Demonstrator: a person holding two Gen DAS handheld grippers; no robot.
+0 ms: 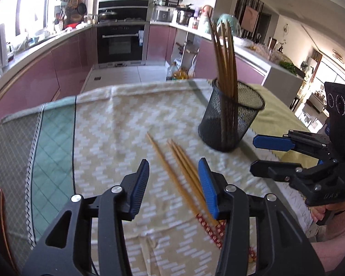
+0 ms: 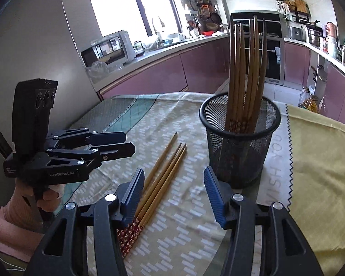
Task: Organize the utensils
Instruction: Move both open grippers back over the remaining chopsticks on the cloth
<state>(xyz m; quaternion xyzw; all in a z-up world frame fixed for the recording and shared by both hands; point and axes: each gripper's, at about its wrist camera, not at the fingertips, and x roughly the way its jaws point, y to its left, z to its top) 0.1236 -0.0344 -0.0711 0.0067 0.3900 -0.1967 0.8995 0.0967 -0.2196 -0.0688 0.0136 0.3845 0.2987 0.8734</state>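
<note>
on the table, a black mesh cup (image 2: 240, 142) stands upright on the patterned cloth (image 1: 117, 124), right by the edge of a yellow cloth (image 2: 319, 161). a bunch of chopsticks (image 2: 247, 73) stands in the cup, tips up, leaning a little against its rim. four more chopsticks (image 2: 163, 177) lie flat on the patterned cloth just beside the cup, one set slightly apart from the other three, their red patterned ends toward the grippers.

the left gripper (image 1: 174, 184) hangs over the lying chopsticks with its blue pads (image 1: 207, 188) parted; the sticks run below the gap and under the right-hand pad, and nothing is gripped. the right gripper (image 2: 173, 195) is also parted and empty; the sticks pass beneath its left pad, and the cup sits just past its right pad.

each gripper shows in the other's view, held by a hand (image 2: 46, 195) in a pink sleeve (image 2: 9, 225).

behind the table runs a kitchen with purple cabinets (image 1: 64, 69) and an oven (image 1: 122, 43).
</note>
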